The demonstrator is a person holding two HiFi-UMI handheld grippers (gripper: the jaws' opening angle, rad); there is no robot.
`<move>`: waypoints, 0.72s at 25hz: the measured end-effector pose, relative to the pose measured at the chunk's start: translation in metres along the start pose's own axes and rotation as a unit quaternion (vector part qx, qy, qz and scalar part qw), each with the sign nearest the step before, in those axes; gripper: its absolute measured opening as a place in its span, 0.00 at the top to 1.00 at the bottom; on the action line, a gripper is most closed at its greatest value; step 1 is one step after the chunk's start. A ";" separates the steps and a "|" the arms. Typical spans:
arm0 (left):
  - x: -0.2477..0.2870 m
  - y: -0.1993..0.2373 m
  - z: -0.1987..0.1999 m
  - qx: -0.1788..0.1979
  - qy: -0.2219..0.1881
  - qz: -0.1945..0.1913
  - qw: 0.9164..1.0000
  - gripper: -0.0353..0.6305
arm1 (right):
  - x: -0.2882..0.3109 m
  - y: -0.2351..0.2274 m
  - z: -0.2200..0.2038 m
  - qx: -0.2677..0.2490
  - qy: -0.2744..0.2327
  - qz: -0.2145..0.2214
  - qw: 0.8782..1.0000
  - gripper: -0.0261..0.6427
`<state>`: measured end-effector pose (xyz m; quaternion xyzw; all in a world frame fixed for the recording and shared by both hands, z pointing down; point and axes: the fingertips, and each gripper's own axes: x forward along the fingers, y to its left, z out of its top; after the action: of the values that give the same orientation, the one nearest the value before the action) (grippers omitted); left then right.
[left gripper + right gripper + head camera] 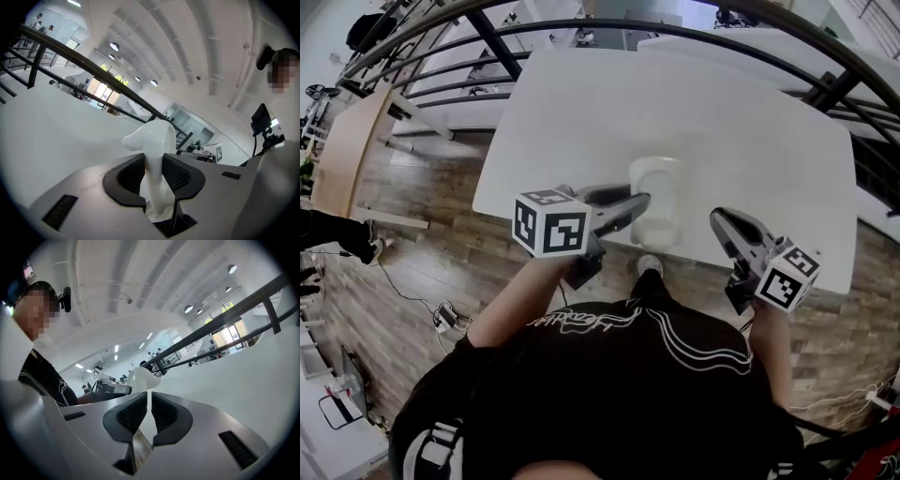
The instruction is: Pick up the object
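While left gripper (639, 208) pinches the object (661, 187), right gripper (719, 220) carries nothing.

Left: in the left gripper view (154, 171) both pads press on a thin white part of the object (154, 136), jaws at a middling width. The object's rounded, spout-like top sticks up past the jaw tips.

Right: in the right gripper view (150, 408) the jaws are almost together with only a thin slit and nothing in it. The object (140, 378) shows beyond the tips, with the left gripper against its side.

Object location: the head view puts it over the near edge of the white table (722, 122), in front of the person's chest, with the left gripper coming in from its left. It's a white, open-topped vessel with the rim facing up. Can't tell from any view whether its base touches the table.

The right gripper sits to the object's right, apart from it, tips pointing toward the table. Black shirt (628, 375) is at the bottom of the head view and a dark railing (675, 28) runs behind the table.
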<state>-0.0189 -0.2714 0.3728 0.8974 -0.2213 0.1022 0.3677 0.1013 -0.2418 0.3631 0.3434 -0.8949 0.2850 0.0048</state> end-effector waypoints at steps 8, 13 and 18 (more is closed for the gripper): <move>-0.067 -0.051 -0.003 0.046 -0.028 0.001 0.999 0.77 | -0.011 0.077 0.009 -0.023 -0.025 0.021 0.999 0.92; -0.101 -0.083 -0.016 0.072 -0.054 -0.002 0.996 0.77 | -0.027 0.121 0.001 -0.039 -0.040 0.028 0.998 0.92; -0.114 -0.110 -0.027 0.095 -0.071 -0.004 0.993 0.77 | -0.047 0.145 -0.004 -0.055 -0.050 0.030 0.997 0.92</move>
<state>-0.0685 -0.1464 0.2846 0.9342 -0.2330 0.0573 0.2640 0.0470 -0.1242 0.2833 0.3297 -0.9181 0.2182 -0.0293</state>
